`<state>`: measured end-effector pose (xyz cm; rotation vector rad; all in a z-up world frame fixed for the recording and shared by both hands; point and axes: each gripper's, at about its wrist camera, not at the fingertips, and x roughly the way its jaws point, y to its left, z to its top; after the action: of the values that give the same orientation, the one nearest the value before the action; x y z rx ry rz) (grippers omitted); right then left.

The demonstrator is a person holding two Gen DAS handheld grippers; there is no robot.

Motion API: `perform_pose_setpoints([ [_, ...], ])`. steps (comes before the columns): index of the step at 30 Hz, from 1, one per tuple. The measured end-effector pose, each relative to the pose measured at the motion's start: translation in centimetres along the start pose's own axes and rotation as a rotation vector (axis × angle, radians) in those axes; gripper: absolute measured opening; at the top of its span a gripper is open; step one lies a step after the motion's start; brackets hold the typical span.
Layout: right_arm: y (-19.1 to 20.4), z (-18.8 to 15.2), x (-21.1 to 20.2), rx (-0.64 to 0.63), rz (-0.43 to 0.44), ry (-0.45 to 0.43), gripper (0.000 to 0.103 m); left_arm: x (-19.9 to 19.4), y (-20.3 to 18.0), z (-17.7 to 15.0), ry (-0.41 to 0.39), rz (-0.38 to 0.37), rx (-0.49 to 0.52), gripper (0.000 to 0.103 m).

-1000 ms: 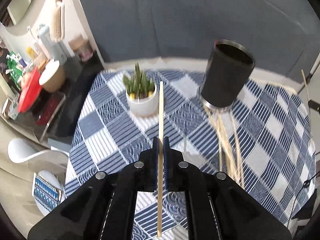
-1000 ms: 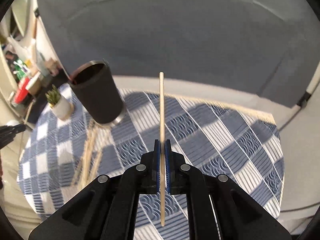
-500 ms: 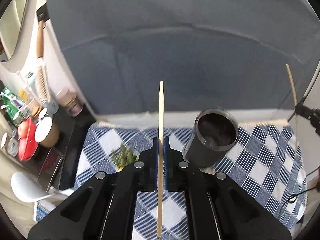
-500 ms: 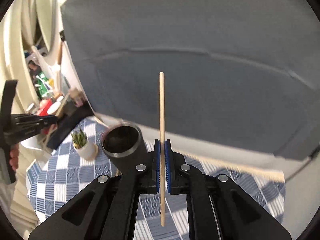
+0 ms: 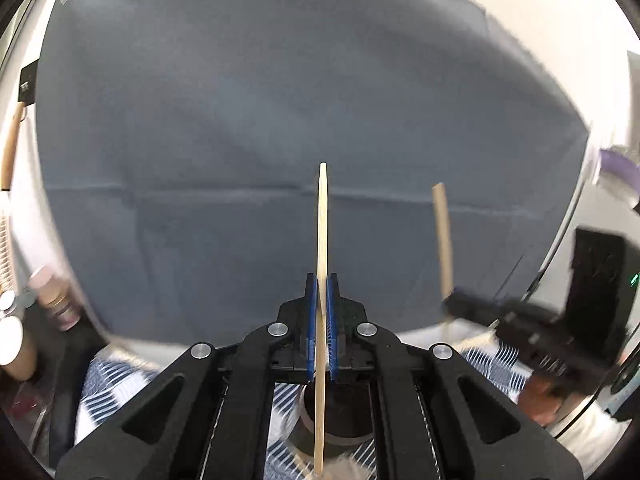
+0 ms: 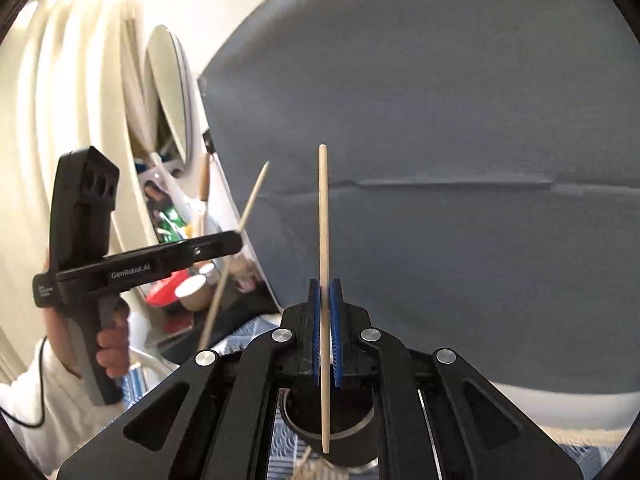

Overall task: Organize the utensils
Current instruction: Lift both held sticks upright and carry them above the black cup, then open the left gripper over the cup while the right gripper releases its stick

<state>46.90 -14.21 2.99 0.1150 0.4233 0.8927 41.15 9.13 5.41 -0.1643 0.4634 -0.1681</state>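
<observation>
My left gripper is shut on a pale wooden chopstick that stands upright, its lower end hanging over the dark cylindrical cup below the fingers. My right gripper is shut on a second chopstick, also upright, with its lower tip over the same cup. In the left wrist view, the right gripper shows at the right with its chopstick. In the right wrist view, the left gripper shows at the left, held by a hand, with its chopstick slanted.
A blue-and-white checked tablecloth covers the table under the cup. A grey fabric backdrop fills the far side. Jars and paper cups crowd a shelf at the left. Loose chopsticks lie by the cup's base.
Both grippers rose and tilted up from the table, so the views now show mostly backdrop. The cup slid from ahead to under the fingers. Each gripper came closer into the other's view.
</observation>
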Motion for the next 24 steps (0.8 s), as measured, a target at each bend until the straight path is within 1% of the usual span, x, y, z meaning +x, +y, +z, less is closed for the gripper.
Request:
perform_pose_setpoints([
  [3,-0.4,0.0,0.9,0.025,0.051,-0.026,0.005,1.1,0.4,-0.1,-0.064,-0.073,-0.054,0.005],
  [7,-1.1,-0.4,2.0,0.046,0.087,-0.047,0.005,3.0,0.7,-1.3,-0.111,-0.118,-0.07,0.005],
  [10,-1.9,-1.1,2.8,0.06,0.1,-0.054,0.005,3.9,1.0,-2.4,-0.133,-0.148,-0.069,0.005],
  [13,-2.2,-1.6,3.6,0.057,0.096,-0.055,0.005,4.6,1.5,-3.8,-0.155,-0.181,-0.083,0.005],
  [15,-2.5,-2.1,3.9,0.055,0.088,-0.05,0.005,4.9,1.7,-5.1,-0.177,-0.181,-0.093,0.005],
  [18,-2.6,-2.9,4.9,0.053,0.092,-0.036,0.005,5.9,1.9,-6.3,-0.17,-0.219,-0.115,0.005],
  [21,-2.5,-3.4,6.2,0.045,0.083,-0.021,0.005,6.8,2.7,-7.6,-0.167,-0.251,-0.163,0.005],
  [23,-2.7,-3.9,6.5,0.041,0.075,0.0,0.005,7.3,3.0,-8.3,-0.156,-0.256,-0.173,0.005],
  [24,-2.7,-4.2,6.6,0.039,0.072,0.012,0.005,7.3,2.8,-8.6,-0.147,-0.246,-0.156,0.005],
])
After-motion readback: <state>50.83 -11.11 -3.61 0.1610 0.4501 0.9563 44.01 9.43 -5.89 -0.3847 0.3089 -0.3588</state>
